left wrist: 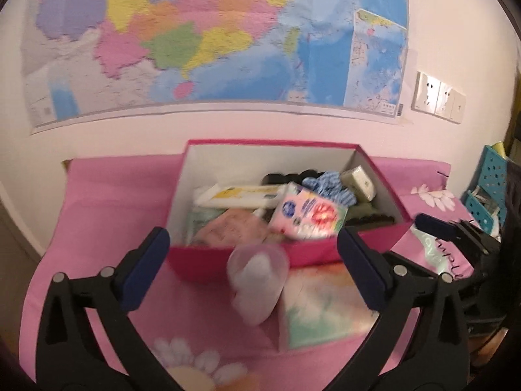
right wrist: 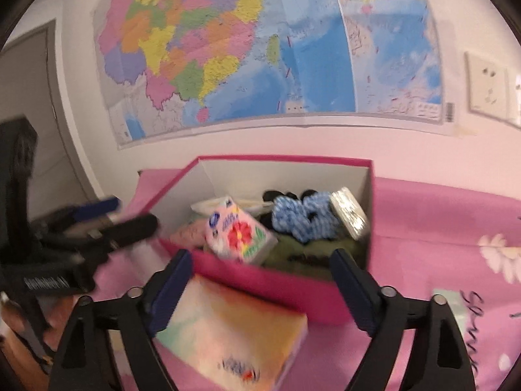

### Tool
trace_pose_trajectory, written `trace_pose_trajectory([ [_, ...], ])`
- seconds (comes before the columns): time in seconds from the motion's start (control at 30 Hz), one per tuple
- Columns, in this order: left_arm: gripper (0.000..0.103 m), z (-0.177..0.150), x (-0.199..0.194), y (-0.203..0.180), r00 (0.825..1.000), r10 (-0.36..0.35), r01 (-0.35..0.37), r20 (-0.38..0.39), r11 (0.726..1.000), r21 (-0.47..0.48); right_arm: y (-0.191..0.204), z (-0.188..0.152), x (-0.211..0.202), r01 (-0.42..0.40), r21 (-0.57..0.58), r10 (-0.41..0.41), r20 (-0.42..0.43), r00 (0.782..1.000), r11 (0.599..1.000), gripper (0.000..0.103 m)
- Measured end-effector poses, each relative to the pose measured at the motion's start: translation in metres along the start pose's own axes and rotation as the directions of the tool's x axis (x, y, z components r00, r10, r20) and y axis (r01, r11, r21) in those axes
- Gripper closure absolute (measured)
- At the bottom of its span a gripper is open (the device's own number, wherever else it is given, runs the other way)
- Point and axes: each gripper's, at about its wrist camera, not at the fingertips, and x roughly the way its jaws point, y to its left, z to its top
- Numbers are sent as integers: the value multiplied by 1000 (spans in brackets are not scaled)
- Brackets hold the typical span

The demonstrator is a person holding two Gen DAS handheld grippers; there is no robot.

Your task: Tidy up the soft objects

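Both the left gripper (left wrist: pixel 254 257) and right gripper (right wrist: pixel 260 290) stand wide apart and empty, the tissue pack (right wrist: pixel 234 332) lying just below the right one, seemingly nearer it, short of the pink box (right wrist: pixel 260 280).

Box (left wrist: pixel 234 257) mouth open from above, but crowded: tissue pack (left wrist: pixel 307 216) tilted on the near wall at 12 o'clock from the left claw (left wrist: pixel 254 267), blue cloth (right wrist: pixel 301 220) and small carton (left wrist: pixel 359 179) at 1 o'clock. Free pocket only along the box's far wall. Clear cup (left wrist: pixel 257 280) sits between the left claw's open fingers. Tissue box (right wrist: pixel 234 332) blocks the bed in front of the right claw (right wrist: pixel 260 293). Bare pink sheet (left wrist: pixel 107 202) at 10 o'clock, passable.
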Motion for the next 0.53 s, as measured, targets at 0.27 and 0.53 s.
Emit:
trace_pose_trajectory([
  [0.27,0,-43,-17,7,992,116,-116,-51,993,8,11,-47,-23,93,26,-92,-13,996,995,2],
  [0.53,0,-68,-22,1,989,123,-122,-78,992,23,24,-70,-30,100,-2,-100,-43,994,995,2],
])
